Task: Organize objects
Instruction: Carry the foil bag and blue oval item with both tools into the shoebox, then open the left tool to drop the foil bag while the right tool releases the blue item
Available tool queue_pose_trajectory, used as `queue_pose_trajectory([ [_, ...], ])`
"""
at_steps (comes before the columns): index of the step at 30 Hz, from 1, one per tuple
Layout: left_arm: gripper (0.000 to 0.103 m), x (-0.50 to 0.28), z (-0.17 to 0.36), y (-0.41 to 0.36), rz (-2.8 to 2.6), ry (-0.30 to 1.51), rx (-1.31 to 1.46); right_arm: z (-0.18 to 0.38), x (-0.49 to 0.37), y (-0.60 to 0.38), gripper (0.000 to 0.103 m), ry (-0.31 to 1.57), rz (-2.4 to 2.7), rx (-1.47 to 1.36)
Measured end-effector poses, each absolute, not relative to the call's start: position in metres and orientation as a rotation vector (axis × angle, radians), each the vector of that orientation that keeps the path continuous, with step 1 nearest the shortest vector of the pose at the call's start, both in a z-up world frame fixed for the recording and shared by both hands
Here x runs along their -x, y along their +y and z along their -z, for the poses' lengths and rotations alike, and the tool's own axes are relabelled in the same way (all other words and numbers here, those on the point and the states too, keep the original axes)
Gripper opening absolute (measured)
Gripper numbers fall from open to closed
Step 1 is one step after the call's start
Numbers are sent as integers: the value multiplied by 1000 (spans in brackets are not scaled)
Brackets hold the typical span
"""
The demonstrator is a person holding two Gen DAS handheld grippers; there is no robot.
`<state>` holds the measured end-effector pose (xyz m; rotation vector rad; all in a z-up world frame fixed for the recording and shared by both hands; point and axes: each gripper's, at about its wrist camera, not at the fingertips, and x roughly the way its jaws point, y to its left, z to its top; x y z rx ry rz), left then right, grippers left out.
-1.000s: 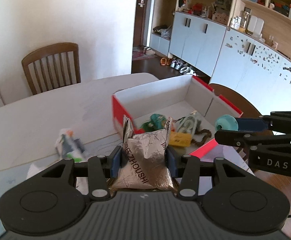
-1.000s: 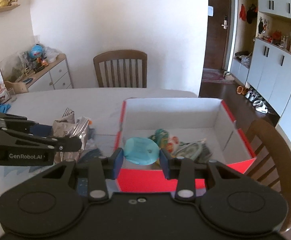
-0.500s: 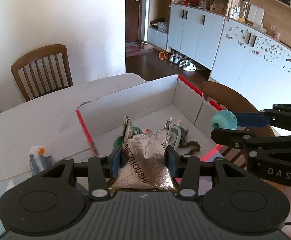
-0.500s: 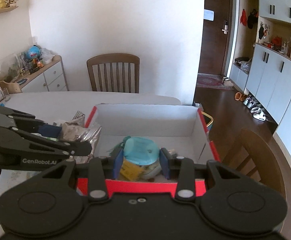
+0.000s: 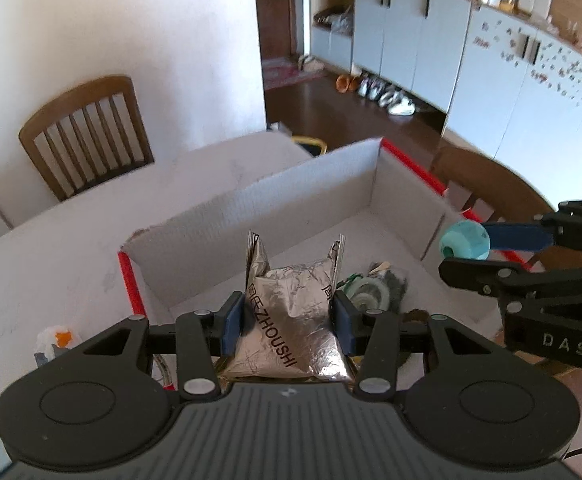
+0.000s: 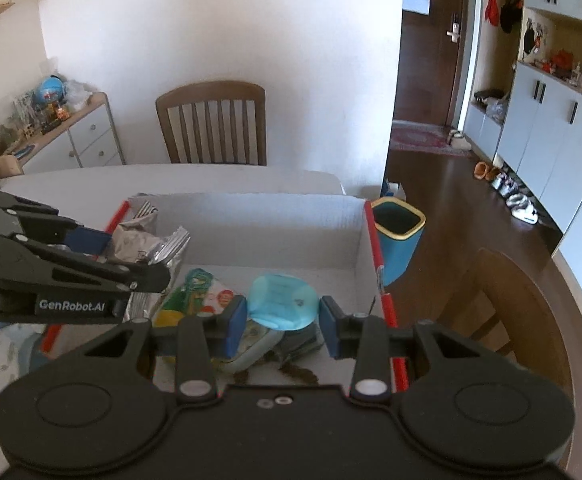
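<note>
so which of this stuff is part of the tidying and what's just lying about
In the job:
- crinkled silver foil pouch, in left tool
- flat round light-blue case, in right tool
- red-edged white cardboard box

Lying about:
- brown slatted wooden chair
- blue bin with yellow rim
- shoes on floor

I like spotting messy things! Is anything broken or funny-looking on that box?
Yes. The cardboard box has a ragged, torn top edge along its far wall, unlike its neat red-trimmed sides. The silver foil pouch in the left gripper is crumpled too. Nothing looks spilled.
</note>
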<state>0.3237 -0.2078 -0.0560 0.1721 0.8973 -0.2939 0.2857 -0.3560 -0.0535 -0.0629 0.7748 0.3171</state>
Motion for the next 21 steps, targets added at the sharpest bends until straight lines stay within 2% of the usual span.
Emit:
queue_pose_trajectory([
  [8, 46, -346, 86, -217, 251, 991, -208, 85, -314, -343, 38, 889, -412, 136],
  [21, 46, -364, 103, -229, 239, 1026, -233, 118, -322, -330, 38, 985, -403, 199],
])
